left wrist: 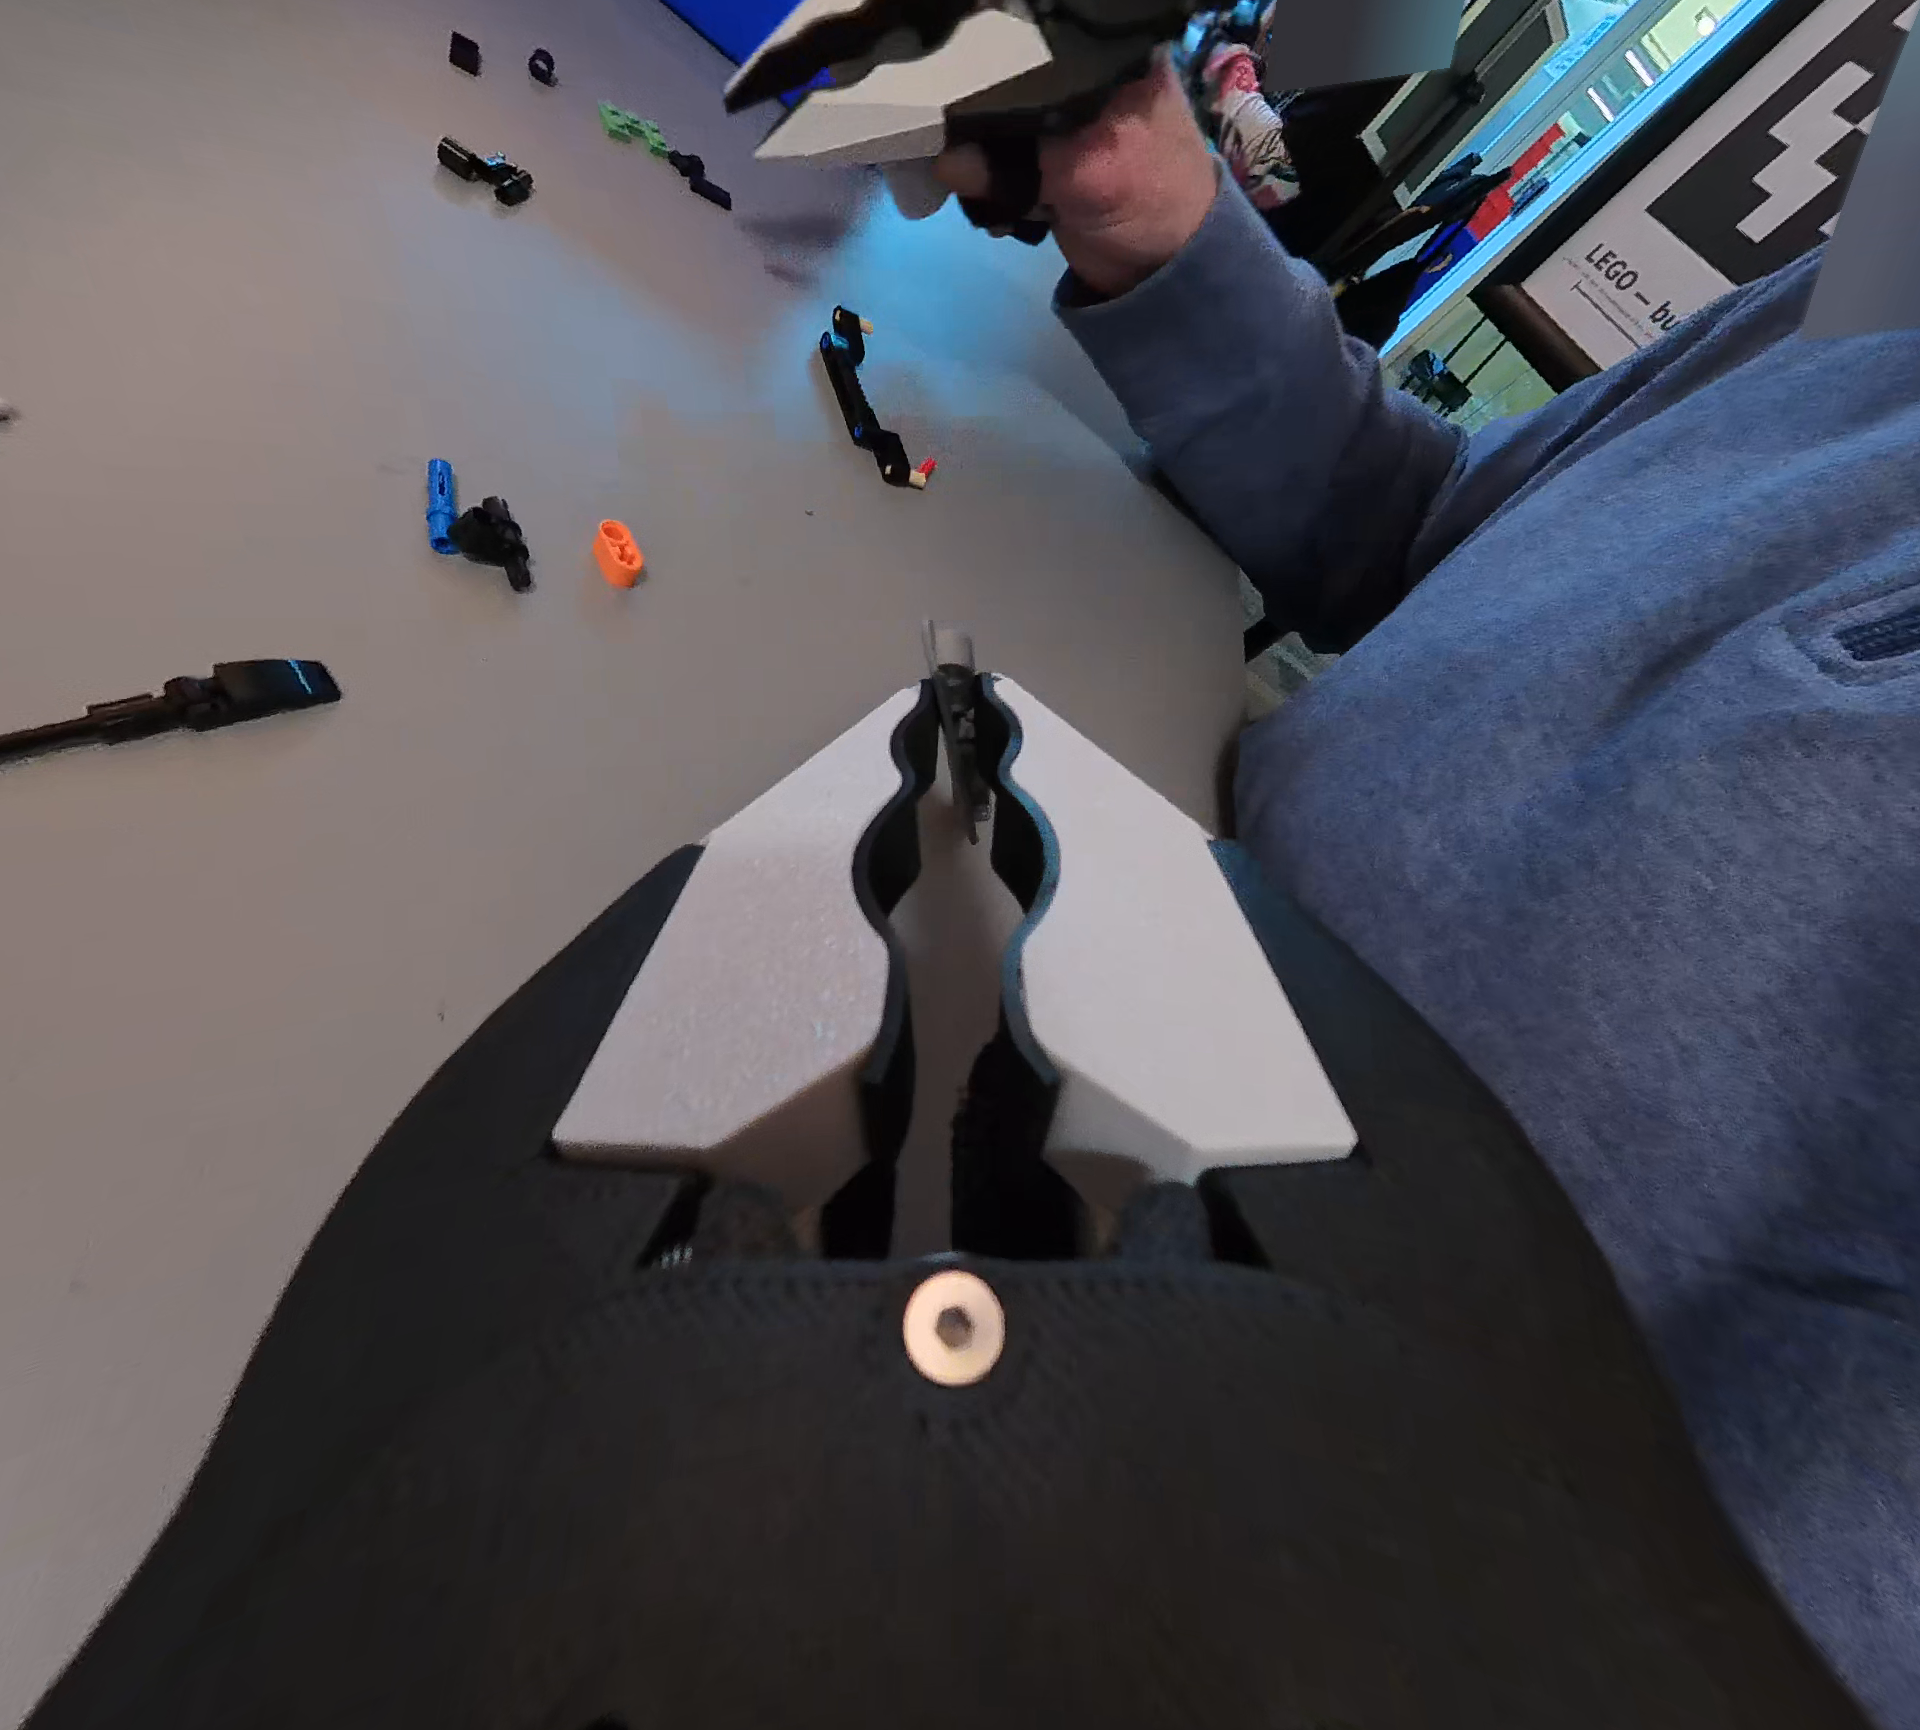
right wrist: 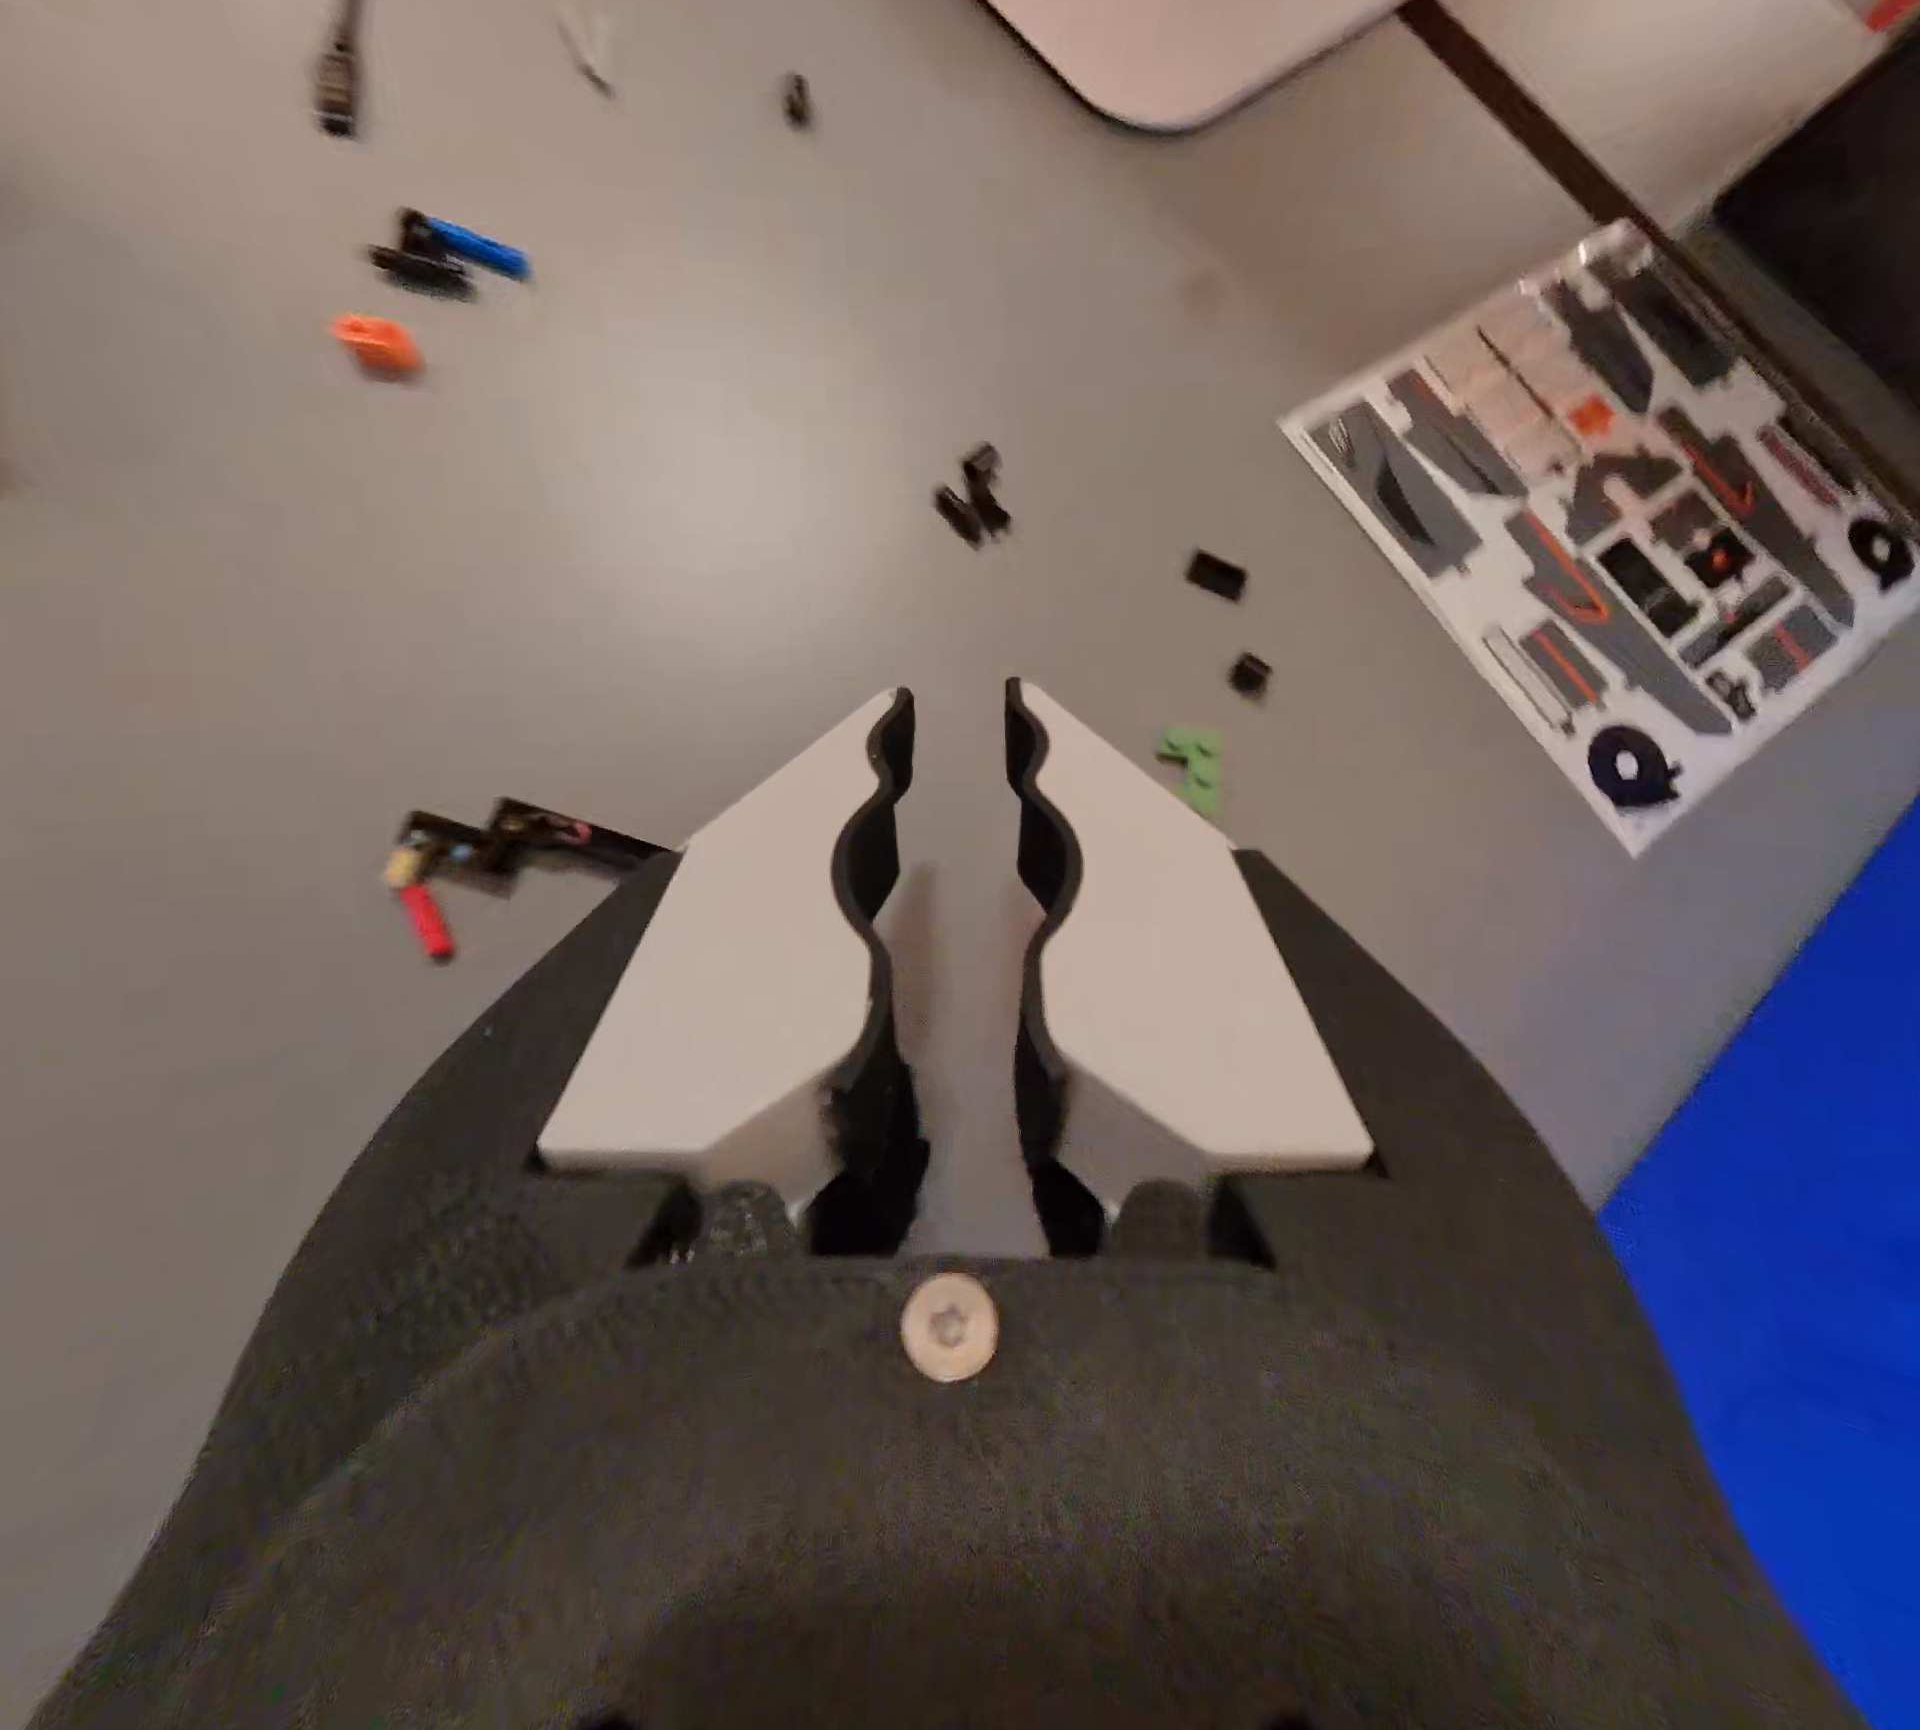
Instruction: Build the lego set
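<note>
Slip threatens the thin dark piece (left wrist: 958, 724) pinched in the left gripper (left wrist: 956, 693), lower centre; right gripper (right wrist: 958, 693) gapes empty.

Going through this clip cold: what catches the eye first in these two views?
The left gripper pinches a thin dark piece at its tips, near the table edge by the person's blue sleeve. The right gripper hangs open and empty above the grey table. Small parts lie scattered there, the orange piece and green piece brightest, with a sticker sheet toward the far edge.
</note>
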### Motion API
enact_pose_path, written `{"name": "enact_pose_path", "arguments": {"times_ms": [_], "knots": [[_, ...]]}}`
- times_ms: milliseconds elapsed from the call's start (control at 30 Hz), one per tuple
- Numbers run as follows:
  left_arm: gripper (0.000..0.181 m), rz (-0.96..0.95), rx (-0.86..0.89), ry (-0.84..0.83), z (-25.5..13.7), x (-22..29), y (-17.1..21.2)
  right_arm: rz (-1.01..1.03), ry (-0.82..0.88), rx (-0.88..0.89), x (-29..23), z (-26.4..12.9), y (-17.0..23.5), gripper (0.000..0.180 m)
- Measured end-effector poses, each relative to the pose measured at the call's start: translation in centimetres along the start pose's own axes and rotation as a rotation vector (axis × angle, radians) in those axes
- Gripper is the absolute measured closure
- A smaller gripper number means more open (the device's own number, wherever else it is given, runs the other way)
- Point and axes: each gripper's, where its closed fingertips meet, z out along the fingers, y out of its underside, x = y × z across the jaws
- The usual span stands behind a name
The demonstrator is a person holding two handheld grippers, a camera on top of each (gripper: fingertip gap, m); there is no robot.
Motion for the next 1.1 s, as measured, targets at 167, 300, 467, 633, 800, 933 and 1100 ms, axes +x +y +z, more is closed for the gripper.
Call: {"name": "enact_pose_path", "arguments": {"times_ms": [167, 300, 467, 633, 800, 933, 1100], "knots": [[0.176, 0.003, 0.014, -0.014, -0.1, -0.3, -0.2, 0.053, 0.072, -0.126, 2.9, 0.5, 2.8, 0.162], [0.176, -0.011, 0.030, -0.007, -0.5, -0.6, -0.1, 0.047, 0.055, -0.129, 3.1, 0.9, 2.7, 0.162], [0.176, -0.021, 0.045, 0.004, -0.7, -0.9, -0.2, -0.023, -0.038, -0.114, 0.8, 3.2, 0.4, 0.161], [0.176, -0.019, 0.051, 0.003, -1.0, -0.9, -0.1, -0.099, -0.120, -0.121, -0.4, 6.0, -1.3, 0.163], [0.176, -0.022, 0.060, 0.001, -1.3, -1.0, -0.2, -0.116, -0.159, -0.139, 0.1, 7.2, -1.1, 0.165], [0.176, -0.028, 0.057, 0.007, -1.1, -1.1, -0.1, -0.103, -0.192, -0.140, 0.0, 7.3, -1.3, 0.173], [0.176, -0.034, 0.058, 0.012, -1.0, -1.2, -0.2, -0.099, -0.208, -0.122, -0.6, 7.4, -1.4, 0.170]]}}
